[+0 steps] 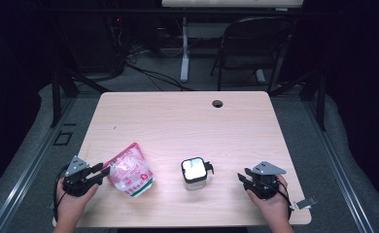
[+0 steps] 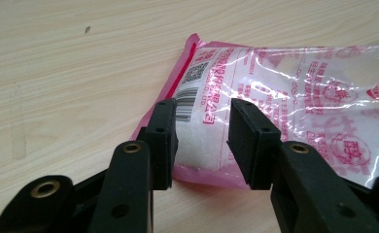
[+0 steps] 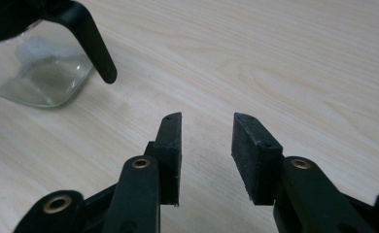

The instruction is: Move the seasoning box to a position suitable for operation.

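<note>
On the bench (image 1: 178, 116), near its front edge, a bag (image 1: 129, 170) lies flat at the left and a jar (image 1: 194, 173) stands just right of centre — the two near each other but apart. The left tongs (image 1: 101, 171) sit at the bag's left edge, its corner between their open jaws. The right tongs (image 1: 242, 179) rest right of the jar — apart from it. Behind the bench stands a chair (image 1: 255, 43).

The left gripper (image 2: 202, 145) has its jaws apart around the near edge of a pink-trimmed clear bag (image 2: 284, 92) of white grains, flat on the wooden table (image 2: 80, 63).
</note>
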{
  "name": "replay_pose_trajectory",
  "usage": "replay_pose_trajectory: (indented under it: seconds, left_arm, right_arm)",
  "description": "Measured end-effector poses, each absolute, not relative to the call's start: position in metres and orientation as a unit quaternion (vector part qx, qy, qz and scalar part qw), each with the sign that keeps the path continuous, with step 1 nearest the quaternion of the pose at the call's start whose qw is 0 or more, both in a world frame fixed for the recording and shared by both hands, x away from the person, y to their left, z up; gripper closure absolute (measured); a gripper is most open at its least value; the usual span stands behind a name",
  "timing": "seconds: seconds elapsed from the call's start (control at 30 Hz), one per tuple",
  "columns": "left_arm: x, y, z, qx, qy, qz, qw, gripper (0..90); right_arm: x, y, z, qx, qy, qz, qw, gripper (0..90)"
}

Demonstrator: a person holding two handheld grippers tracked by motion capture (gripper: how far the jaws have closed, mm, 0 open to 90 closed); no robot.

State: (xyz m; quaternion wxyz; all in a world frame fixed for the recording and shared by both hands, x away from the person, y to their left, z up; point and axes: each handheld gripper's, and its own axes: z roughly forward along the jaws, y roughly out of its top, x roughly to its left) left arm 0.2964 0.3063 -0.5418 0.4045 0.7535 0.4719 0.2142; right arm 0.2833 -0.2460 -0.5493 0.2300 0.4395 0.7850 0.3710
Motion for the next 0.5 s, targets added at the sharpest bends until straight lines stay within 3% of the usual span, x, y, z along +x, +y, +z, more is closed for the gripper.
replay_pose_trajectory:
  seconds: [0.17,0.5]
  left_arm:
    - [0.2960,0.3073,-0.5393,0.754,0.470,0.215,0.405,67.5]
    - [0.2929,0.3022,-0.5327,0.742,0.471,0.214,0.426,67.7]
  right_arm:
    - [0.2842,-0.2458,-0.5466,0.444,0.783,0.373,0.227,64.4]
    - [0.2774,-0.2441,-0.5419,0.449,0.777,0.398,0.190,69.7]
